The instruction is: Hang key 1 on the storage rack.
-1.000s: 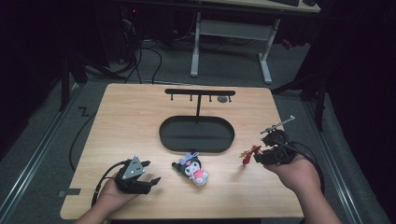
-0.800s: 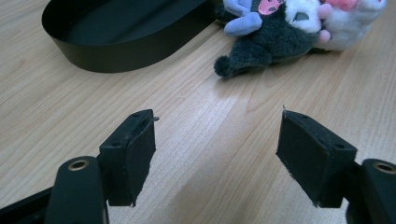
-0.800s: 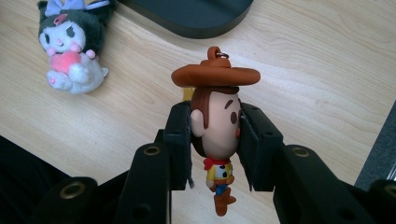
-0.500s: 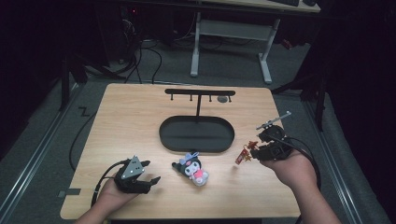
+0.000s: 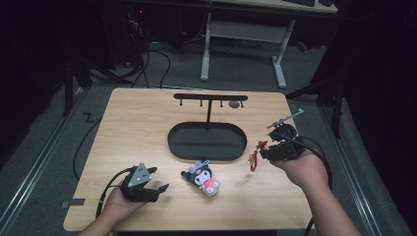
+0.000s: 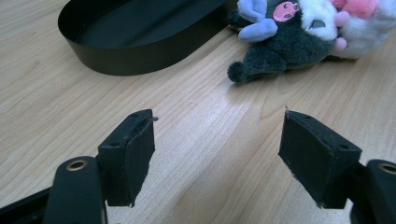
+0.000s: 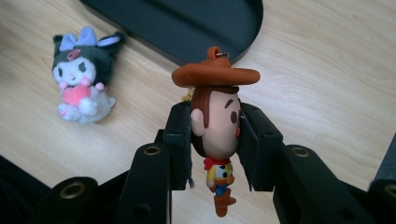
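A small cowboy figure (image 7: 215,126) with a brown hat and a ring on top hangs head up between the jaws of my right gripper (image 7: 215,140), which is shut on its head. From above, the cowboy figure (image 5: 255,155) dangles at the right gripper (image 5: 268,152), just right of the black oval tray (image 5: 207,141). A dark plush doll (image 5: 201,176) with a purple bow and pink heart lies on the table in front of the tray. My left gripper (image 5: 160,189) rests open at the table's front left, pointing at the plush doll (image 6: 299,28).
A black T-shaped hanger stand (image 5: 210,100) with small hooks rises behind the tray. The wooden table (image 5: 137,128) has bare room on its left half. Cables trail from both grippers. Desk legs and dark floor lie beyond the far edge.
My right gripper has moved left and a little forward with the cowboy figure, closer to the tray's right end. The left gripper and the plush doll have stayed put.
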Demonstrator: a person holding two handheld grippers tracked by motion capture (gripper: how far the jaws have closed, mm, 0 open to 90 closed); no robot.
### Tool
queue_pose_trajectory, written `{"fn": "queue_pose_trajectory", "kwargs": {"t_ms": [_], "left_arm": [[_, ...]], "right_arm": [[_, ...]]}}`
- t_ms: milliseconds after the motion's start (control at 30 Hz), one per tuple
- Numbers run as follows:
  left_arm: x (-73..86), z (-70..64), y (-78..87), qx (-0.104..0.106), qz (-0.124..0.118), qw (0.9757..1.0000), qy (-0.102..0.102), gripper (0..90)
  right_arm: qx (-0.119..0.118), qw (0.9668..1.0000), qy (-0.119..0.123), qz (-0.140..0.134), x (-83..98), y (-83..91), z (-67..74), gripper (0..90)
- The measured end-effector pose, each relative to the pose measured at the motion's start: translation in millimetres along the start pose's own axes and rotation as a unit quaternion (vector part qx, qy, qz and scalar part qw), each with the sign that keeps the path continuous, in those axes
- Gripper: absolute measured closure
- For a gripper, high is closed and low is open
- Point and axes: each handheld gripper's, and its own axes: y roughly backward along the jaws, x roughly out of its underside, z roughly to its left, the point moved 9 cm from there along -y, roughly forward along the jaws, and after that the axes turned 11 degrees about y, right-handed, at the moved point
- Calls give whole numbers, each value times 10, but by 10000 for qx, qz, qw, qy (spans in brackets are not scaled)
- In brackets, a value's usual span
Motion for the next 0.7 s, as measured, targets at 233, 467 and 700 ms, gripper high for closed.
{"fn": "queue_pose_trajectory", "kwargs": {"t_ms": [233,467,700], "left_arm": [[22,13,25,-29,6,10000,-9,267],[36,21,67,-60,-67,9999,58,260],[43,57,100,-131,-108,9998,123,255]], "right_arm": [[40,9999,-50,-125,-152,-27,-74,671],[66,9997,-149,-161,-235,-77,-115,671],[100,9996,-178,-208,-312,-52,-171,671]]}}
